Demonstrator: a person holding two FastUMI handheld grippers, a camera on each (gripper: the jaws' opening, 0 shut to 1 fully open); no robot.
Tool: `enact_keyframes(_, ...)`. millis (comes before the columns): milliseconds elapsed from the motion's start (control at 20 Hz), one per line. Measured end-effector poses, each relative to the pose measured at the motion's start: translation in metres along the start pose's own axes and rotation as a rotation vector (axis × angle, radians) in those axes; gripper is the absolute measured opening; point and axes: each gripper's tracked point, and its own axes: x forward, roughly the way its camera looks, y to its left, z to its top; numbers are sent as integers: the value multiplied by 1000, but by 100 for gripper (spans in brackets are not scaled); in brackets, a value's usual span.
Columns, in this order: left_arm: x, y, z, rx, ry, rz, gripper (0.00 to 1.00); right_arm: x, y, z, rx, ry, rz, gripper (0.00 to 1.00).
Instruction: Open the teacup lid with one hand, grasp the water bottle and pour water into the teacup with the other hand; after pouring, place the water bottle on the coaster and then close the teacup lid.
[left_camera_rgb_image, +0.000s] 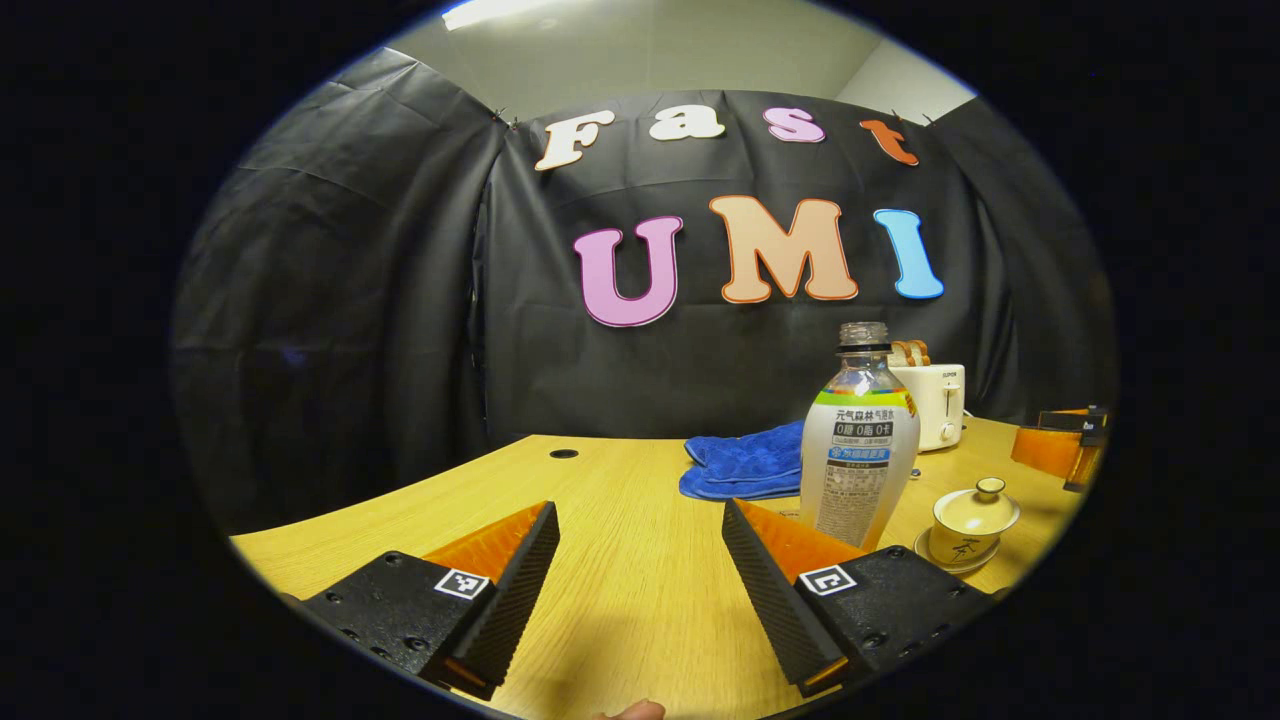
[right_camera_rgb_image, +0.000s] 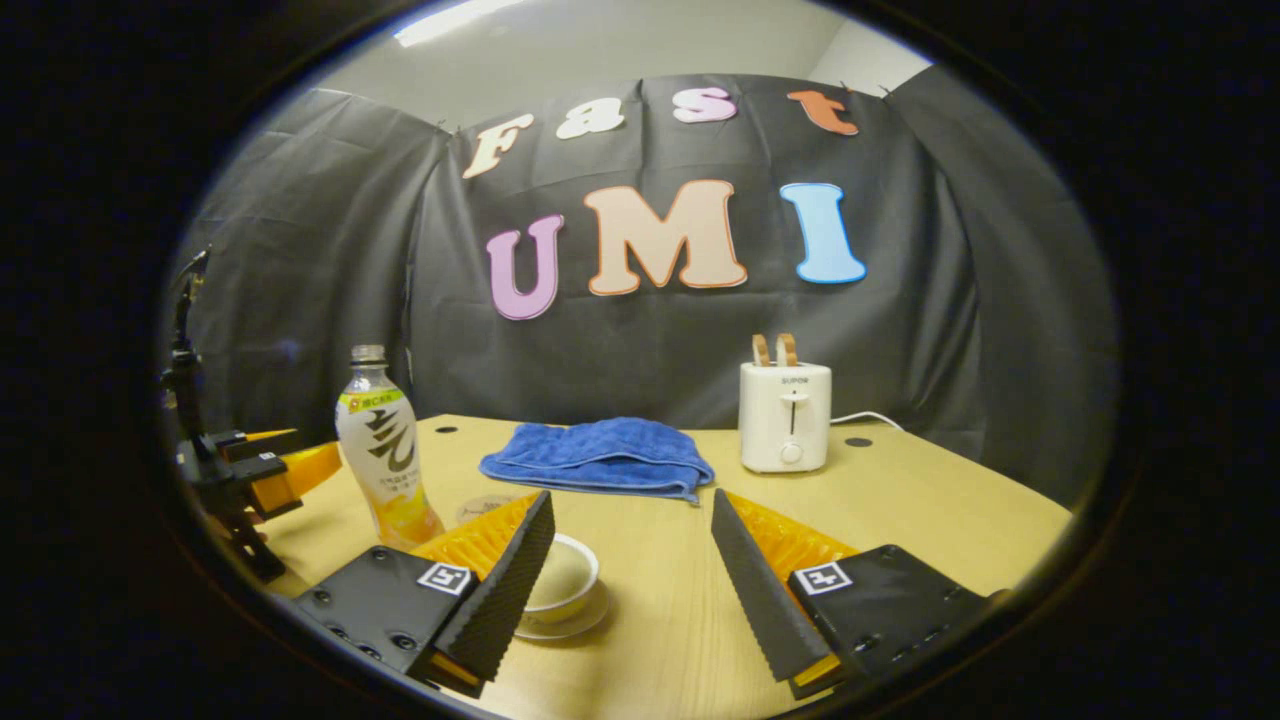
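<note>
A clear water bottle with no cap stands upright on the wooden table, just beyond my left gripper's right finger. My left gripper is open and holds nothing. To the bottle's right a cream teacup sits on its saucer with the knobbed lid on. In the right gripper view the teacup lies low between the fingers, partly behind the left one. My right gripper is open and empty. A round coaster lies beside the bottle. The left gripper shows at far left.
A folded blue towel lies mid-table, in front of the wall. A white toaster with bread in its slots stands at the back right, its cord trailing off. The table has bare wood in front of the left gripper. The right gripper shows at the far right.
</note>
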Motion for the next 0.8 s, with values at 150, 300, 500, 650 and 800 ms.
enact_keyframes(150,1,-1,-1,-1,1,-3,96,4,17,-1,-31,14,44,96)
enact_keyframes(300,2,-2,-1,-2,1,-4,96,7,33,-6,-60,37,84,96)
enact_keyframes(500,1,-1,-1,-2,1,-3,96,11,44,-17,-100,71,103,96)
enact_keyframes(650,0,-2,-1,-2,1,-3,96,11,51,-24,-134,90,119,96)
enact_keyframes(800,-2,-1,-1,-2,1,-3,96,13,52,-29,-163,103,116,96)
